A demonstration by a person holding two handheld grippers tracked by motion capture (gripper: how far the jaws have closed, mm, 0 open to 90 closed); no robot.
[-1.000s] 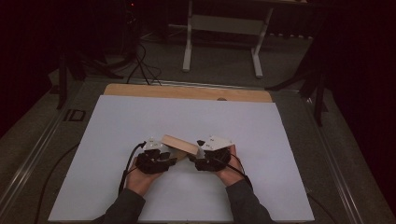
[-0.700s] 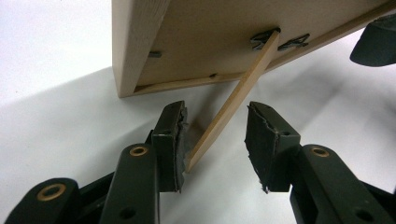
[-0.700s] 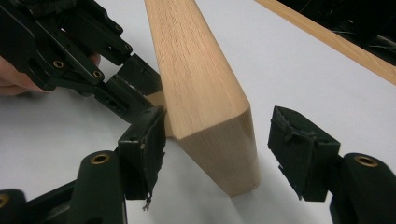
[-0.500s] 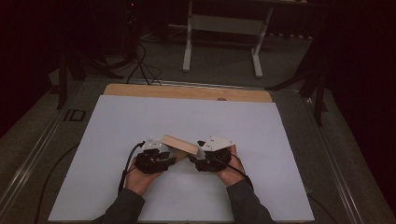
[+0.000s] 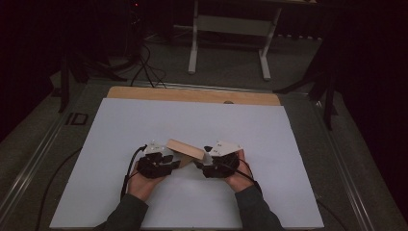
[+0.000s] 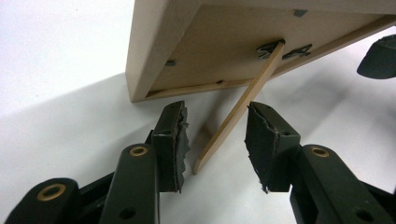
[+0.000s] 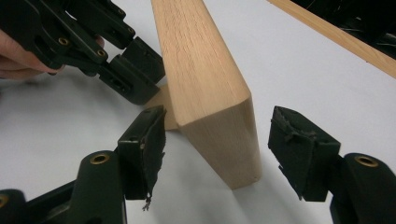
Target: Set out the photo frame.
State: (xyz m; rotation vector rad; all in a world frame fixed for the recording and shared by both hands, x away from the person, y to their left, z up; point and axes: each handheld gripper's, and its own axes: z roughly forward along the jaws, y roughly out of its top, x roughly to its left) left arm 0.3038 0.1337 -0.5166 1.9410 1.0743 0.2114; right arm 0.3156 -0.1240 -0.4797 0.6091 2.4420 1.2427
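Plainly, the left gripper was seen with its jaws apart, a thin wooden prop strip standing slanted between the pads without either pad pressing on it. That strip hinged from the back panel of a wooden picture frame, which was propped tilted on the white table sheet just ahead of the jaws. The right gripper was likewise seen parted, its pads set to either side of the frame's thick beech edge with clear gaps on both sides, so nothing was clamped. From the high view the frame was found between the two grippers, near the front middle of the table, with the left gripper and right gripper close at its ends. The frame was judged stiff, light and smooth-sided, likely to slip under worn pads; the solid edge was judged the better hold. The strip was judged thin and easily snapped at its hinge, best gripped gently near its free end.
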